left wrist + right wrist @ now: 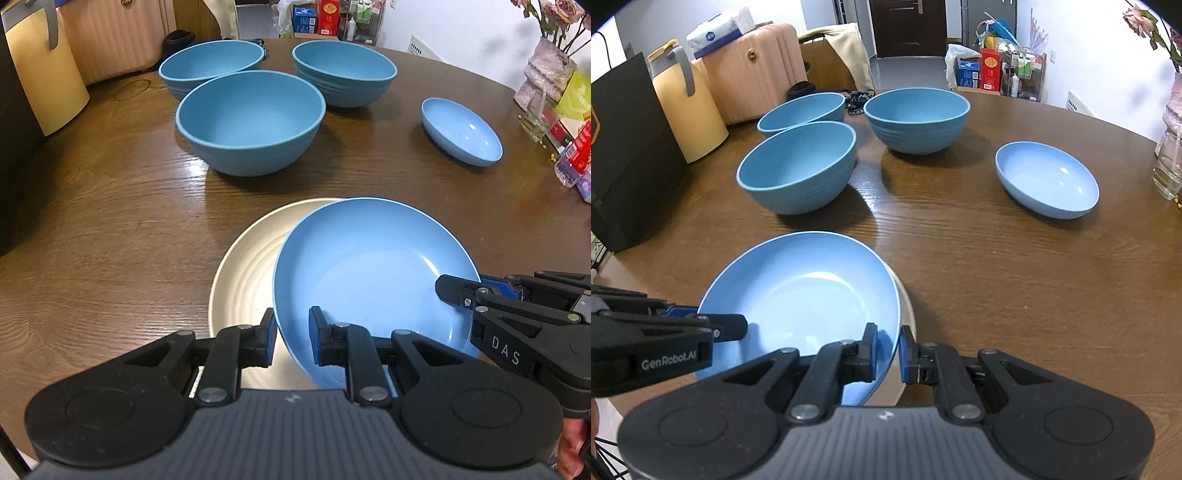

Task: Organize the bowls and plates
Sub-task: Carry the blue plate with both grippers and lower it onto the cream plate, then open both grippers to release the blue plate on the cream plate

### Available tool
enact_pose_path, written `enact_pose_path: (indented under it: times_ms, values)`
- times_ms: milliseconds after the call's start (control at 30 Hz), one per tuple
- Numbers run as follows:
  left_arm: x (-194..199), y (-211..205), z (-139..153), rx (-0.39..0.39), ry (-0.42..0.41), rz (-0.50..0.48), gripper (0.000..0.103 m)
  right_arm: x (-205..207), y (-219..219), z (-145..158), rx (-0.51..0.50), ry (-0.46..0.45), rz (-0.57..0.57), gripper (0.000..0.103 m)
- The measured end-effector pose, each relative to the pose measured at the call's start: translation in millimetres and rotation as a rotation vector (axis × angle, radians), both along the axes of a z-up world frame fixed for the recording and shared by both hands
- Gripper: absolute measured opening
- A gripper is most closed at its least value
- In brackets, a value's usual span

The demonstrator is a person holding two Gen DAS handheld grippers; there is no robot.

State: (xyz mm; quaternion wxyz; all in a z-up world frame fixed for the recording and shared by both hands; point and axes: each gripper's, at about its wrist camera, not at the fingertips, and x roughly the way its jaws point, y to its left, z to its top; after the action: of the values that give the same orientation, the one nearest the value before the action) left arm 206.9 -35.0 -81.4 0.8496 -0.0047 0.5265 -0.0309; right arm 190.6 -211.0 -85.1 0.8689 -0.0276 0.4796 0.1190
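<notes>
Held plate: a light blue shallow plate (369,266) is above the cream plate (243,273), overlapping it and shifted a little to one side.
Left gripper (291,339): its fingers are clenched on the near rim of the blue plate, one pad inside and one outside.
Right gripper (888,350): its fingers grasp the rim of the same plate at another point, also closed on it.
Cream plate: it lies flat on the counter (110,221), mostly covered by the blue plate.
Step in hand: I judge it is stacking the blue plate on the cream plate.
How to do well: keep both hands level, bring the blue plate to the centre of the cream plate, lower it until it sits flat, and only then release both rims together.
Count, deep bowls: three, all beyond the cream plate; the nearest bowl (251,122) is in front of the other two.
Count, shallow blue plates: two, the held one and a second plate (461,131) further right of the cream plate.
Count, cream plates: one.
</notes>
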Motion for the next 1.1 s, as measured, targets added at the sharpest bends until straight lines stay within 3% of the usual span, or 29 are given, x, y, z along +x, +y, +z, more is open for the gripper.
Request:
enact_pose_path:
  times_ms: [633,1100]
  values:
    - [7.6,7.7,-30.6,0.084,0.014,-0.11,0.019,-6.2,21.5,-37.9,-0.036,-0.006,-0.086,0.011]
    - [10.8,-10.3,-36.5,0.175,-0.003,-0.223,0.022,-7.4,23.9,-41.4,-0.051,-0.069,-0.152,0.011]
